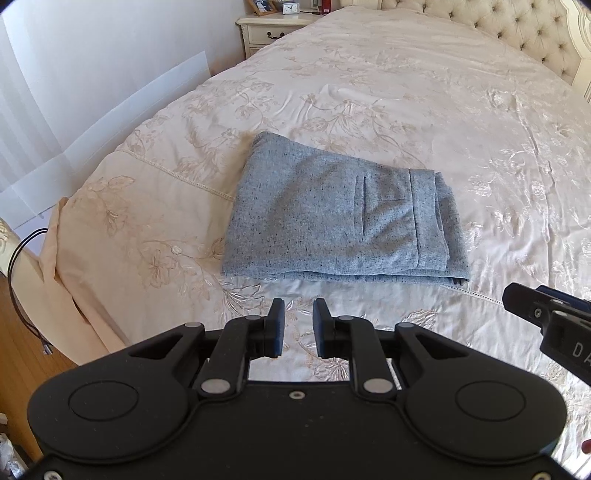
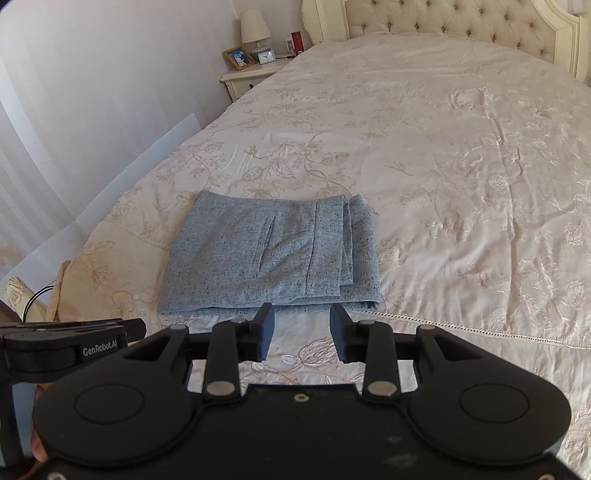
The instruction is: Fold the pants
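Grey speckled pants (image 1: 332,218) lie folded into a flat rectangle on the bed (image 1: 461,110), near its foot-end left edge, pocket slit and waistband facing up, layered edges stacked on the right side. Left gripper (image 1: 298,326) hovers just short of the pants' near edge, pads a narrow gap apart, holding nothing. Right gripper (image 2: 302,332) sits beside it, at the near right corner of the fold, jaws a bit wider, also empty. Neither touches the fabric. Embroidered cream bedspread (image 2: 443,166) under everything; nightstand (image 2: 245,79) with lamp (image 2: 255,29), clock and photo frame by the tufted headboard (image 2: 443,18).
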### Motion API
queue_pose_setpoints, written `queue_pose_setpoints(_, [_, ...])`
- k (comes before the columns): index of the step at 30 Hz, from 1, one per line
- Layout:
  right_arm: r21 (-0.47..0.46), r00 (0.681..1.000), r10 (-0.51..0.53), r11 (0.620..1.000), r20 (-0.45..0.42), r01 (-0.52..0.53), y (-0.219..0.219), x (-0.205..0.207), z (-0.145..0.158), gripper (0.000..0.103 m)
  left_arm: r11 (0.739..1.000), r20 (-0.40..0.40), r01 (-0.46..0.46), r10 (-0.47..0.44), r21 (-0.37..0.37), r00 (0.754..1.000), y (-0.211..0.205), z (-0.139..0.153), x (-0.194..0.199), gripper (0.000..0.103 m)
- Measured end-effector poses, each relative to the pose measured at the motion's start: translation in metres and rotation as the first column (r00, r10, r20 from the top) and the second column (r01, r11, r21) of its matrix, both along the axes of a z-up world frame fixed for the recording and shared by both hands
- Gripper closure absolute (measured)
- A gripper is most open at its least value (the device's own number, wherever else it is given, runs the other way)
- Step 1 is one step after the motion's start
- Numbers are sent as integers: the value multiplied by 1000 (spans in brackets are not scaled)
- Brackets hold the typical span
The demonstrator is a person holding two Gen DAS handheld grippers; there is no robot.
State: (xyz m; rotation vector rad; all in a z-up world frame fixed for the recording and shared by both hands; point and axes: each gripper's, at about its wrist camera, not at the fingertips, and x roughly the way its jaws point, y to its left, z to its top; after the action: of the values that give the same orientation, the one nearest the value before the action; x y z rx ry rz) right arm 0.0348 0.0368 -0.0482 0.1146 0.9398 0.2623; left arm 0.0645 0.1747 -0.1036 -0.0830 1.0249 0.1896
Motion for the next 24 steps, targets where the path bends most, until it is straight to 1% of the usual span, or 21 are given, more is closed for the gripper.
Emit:
queue_pose_setpoints(10, [11,1000,28,1000,5,-28,8,-10,1,67,1000,5,-11,11,6,1000,0,4,-12,77])
queue_pose_setpoints(24, [24,1000,25,999,5,-25,7,-14,1,66,1000,4,-6,6,12,1000,-4,5,-17,77])
